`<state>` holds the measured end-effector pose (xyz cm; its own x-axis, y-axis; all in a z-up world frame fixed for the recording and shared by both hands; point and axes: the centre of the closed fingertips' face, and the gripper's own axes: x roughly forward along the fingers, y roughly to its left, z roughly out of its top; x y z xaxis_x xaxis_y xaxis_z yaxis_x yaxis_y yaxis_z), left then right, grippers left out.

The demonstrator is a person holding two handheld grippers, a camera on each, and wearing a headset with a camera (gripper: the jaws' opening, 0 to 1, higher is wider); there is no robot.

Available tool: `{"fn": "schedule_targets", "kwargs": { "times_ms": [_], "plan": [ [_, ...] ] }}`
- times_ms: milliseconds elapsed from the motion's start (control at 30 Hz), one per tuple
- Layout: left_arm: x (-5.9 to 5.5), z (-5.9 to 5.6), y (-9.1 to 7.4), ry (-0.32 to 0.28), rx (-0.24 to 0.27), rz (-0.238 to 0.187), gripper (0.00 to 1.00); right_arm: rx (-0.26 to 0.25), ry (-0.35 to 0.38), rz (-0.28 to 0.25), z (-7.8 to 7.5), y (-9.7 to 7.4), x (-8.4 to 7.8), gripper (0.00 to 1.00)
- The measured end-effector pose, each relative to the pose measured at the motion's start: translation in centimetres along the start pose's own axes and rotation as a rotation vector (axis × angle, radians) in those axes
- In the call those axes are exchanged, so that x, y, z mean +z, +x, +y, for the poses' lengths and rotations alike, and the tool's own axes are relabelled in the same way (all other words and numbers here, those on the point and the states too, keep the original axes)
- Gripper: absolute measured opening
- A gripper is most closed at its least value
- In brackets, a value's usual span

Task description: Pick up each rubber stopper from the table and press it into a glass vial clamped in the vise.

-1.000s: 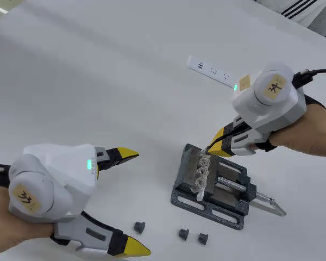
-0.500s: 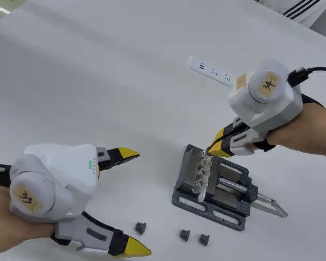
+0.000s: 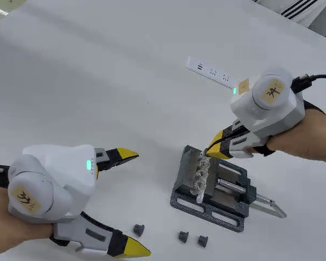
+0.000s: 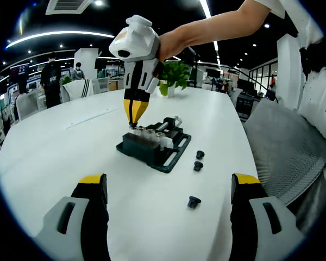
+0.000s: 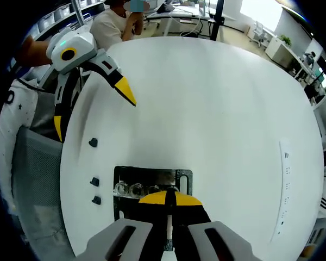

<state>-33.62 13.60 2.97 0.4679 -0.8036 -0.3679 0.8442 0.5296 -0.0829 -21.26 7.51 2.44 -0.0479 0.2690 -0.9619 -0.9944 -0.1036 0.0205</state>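
Little change is seen from half a second ago: the right gripper is still held with its tips at the far end of the row of vials clamped in the vise, and its body is tilted slightly differently. The left gripper is kept low over the table, its fingers spread wide and holding nothing. The right fingers are pressed together; whether anything is pinched cannot be told. Three stoppers are left on the table just beside the vise.
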Motion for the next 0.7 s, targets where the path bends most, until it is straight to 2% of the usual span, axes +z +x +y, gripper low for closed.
{"fn": "schedule_targets", "kwargs": {
  "times_ms": [300,433,700],
  "plan": [
    [0.25,0.04,0.13,0.004,-0.001,-0.003,0.94,-0.025,-0.043,0.011,0.29,0.09,-0.21,0.0],
    [0.3,0.15,0.02,0.004,0.006,-0.005,0.94,-0.061,-0.033,-0.062,0.3,0.02,-0.37,0.0],
    [0.43,0.01,0.03,0.011,0.003,0.003,0.94,-0.077,0.012,-0.119,0.04,0.07,-0.33,0.0]
  ]
}}
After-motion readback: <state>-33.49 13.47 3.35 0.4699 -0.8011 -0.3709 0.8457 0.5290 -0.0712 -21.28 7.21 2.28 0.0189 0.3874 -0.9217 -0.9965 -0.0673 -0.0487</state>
